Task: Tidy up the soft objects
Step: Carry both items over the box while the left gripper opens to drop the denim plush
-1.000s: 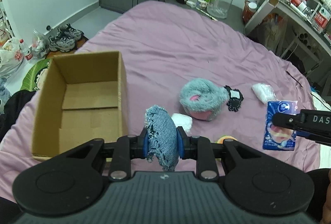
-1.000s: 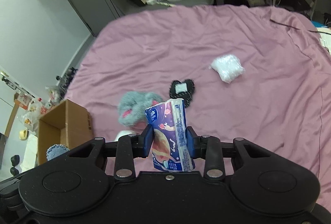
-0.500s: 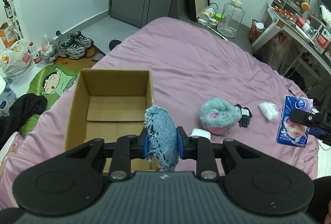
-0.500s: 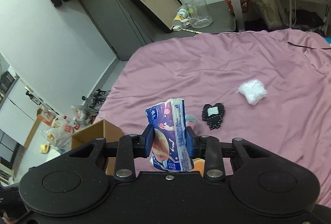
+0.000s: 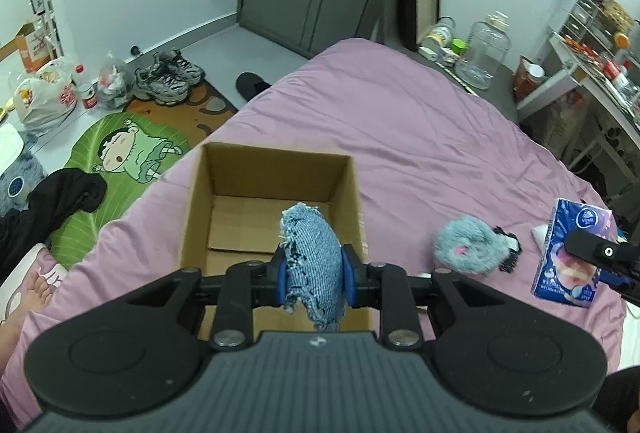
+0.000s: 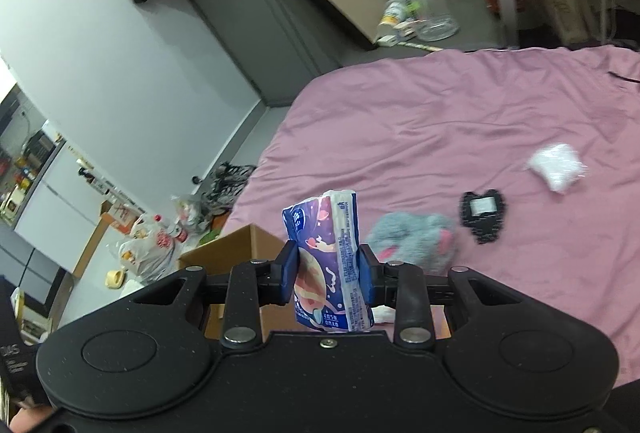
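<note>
My left gripper point(image 5: 313, 275) is shut on a frayed blue denim pad point(image 5: 314, 265), held over the near side of an open cardboard box point(image 5: 272, 169) on the purple bed. My right gripper point(image 6: 327, 275) is shut on a blue and purple tissue pack point(image 6: 327, 257); in the left wrist view the tissue pack point(image 5: 570, 253) hangs at the far right. A grey and pink fluffy toy point(image 5: 466, 251) lies on the bed right of the box, beside a black spotted item point(image 5: 508, 251). The same fluffy toy point(image 6: 416, 241), black item point(image 6: 483, 211) and a white plastic bag point(image 6: 558, 167) show in the right wrist view.
The purple bed sheet point(image 5: 420, 121) runs far back. Left of the bed lie a green cartoon mat point(image 5: 120, 161), shoes point(image 5: 168, 81), black clothing point(image 5: 52, 201) and plastic bags point(image 5: 44, 97). A large clear jug point(image 5: 482, 53) and a cluttered desk point(image 5: 592, 73) stand at the back right. A person's bare foot point(image 5: 32, 293) shows at left.
The left gripper has carried the denim pad leftwards, from beside the box to over its near side. The right gripper has lifted and tilted up with the tissue pack, showing more of the room.
</note>
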`<control>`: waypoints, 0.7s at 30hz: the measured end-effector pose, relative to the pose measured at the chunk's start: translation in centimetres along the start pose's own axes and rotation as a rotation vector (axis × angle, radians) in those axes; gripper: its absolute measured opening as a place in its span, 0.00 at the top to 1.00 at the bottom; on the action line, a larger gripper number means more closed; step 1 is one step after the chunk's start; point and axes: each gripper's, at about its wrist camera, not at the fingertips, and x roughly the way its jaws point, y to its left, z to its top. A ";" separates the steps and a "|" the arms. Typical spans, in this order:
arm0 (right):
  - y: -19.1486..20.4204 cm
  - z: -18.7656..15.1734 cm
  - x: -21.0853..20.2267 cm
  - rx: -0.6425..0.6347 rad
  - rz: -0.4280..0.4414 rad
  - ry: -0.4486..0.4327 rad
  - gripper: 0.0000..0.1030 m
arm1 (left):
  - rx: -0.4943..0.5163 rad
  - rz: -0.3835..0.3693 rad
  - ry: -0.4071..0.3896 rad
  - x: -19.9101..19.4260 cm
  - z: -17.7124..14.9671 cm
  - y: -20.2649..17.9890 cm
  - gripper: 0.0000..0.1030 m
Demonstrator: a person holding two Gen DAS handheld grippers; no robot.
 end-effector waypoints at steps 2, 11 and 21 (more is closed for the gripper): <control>0.9 0.2 0.8 -0.005 0.015 0.013 0.70 | -0.016 0.003 0.004 0.6 0.5 0.7 0.75; 5.1 0.7 5.2 -0.034 0.078 0.090 0.70 | -0.079 0.037 0.035 3.5 2.6 3.5 0.75; 7.6 0.9 9.1 -0.051 0.103 0.167 0.70 | -0.103 0.058 0.085 6.5 4.0 4.9 0.75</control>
